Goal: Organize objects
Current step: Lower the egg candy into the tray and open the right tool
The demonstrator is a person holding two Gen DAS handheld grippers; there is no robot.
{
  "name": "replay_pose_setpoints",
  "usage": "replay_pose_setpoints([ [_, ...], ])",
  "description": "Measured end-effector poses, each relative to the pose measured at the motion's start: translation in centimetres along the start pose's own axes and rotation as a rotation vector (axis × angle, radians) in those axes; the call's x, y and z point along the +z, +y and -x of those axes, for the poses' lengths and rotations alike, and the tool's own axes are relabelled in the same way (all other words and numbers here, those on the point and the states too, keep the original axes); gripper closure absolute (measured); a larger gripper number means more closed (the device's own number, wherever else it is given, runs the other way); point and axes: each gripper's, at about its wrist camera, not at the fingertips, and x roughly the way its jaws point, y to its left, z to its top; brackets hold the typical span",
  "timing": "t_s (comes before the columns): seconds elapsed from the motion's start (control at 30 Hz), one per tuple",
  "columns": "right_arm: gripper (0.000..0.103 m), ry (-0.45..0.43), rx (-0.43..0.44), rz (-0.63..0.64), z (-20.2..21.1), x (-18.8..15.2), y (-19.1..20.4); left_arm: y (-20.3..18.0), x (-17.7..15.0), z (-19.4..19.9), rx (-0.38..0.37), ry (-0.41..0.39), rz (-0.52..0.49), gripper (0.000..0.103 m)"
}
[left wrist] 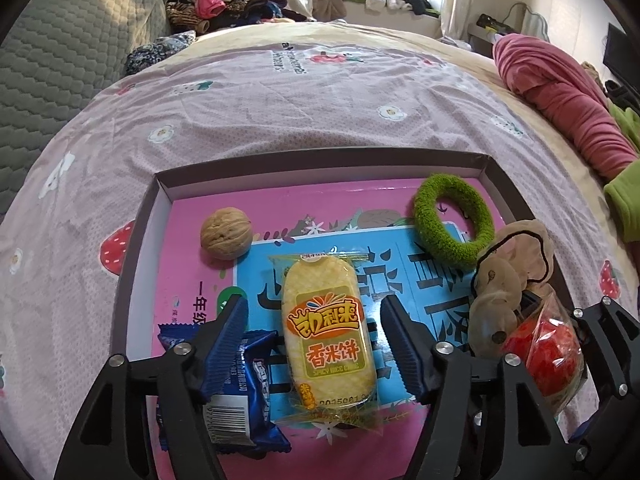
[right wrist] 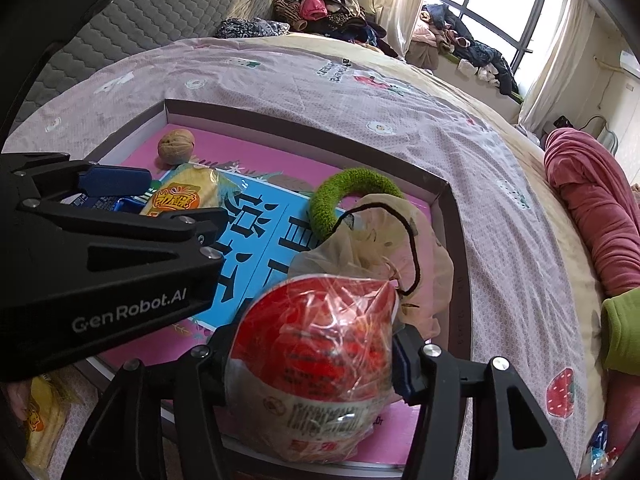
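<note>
Two pairs of tongs over a shallow box on the bed, each with a wrapped snack between its jaws.

The left tongs (left wrist: 314,344) stood apart, clear of the rice cake packet (left wrist: 328,336) that lay flat in the box (left wrist: 320,166) at lower centre of the left wrist view. The right tongs (right wrist: 312,354) straddled the red-wrapped snack (right wrist: 316,344) at the bottom of the right wrist view; I could not tell whether the pads still pressed on it. The rice cake looked light, brittle and slick in its film, best taken gently across its long sides. The red snack's loose crinkly wrap would likely slip, so grip its firm body. A walnut (left wrist: 226,233), a green ring (left wrist: 454,222) and a blue packet (left wrist: 244,392) also lay in the box.
</note>
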Motion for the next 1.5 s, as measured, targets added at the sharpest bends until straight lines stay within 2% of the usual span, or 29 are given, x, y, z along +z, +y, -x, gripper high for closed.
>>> replay_pose_setpoints([
  [0.1,0.039,0.004,-0.009,0.004,0.1,0.0,0.0,0.3,0.1,0.6,-0.007,-0.021,0.015,0.028],
  [0.27,0.039,0.006,-0.018,0.008,0.2,0.1,0.0,0.4,0.2,1.4,-0.011,-0.038,0.024,0.025],
  [0.63,0.027,-0.010,-0.010,-0.003,0.8,0.2,-0.2,1.1,0.4,1.9,0.031,-0.040,0.029,0.022],
  [1.17,0.022,-0.039,0.019,-0.030,2.3,0.5,-0.7,2.5,0.6,3.7,-0.066,-0.028,0.078,0.020],
  [1.5,0.018,-0.074,0.045,-0.063,3.6,0.7,-1.4,3.1,0.8,5.4,-0.053,-0.065,0.090,0.019],
])
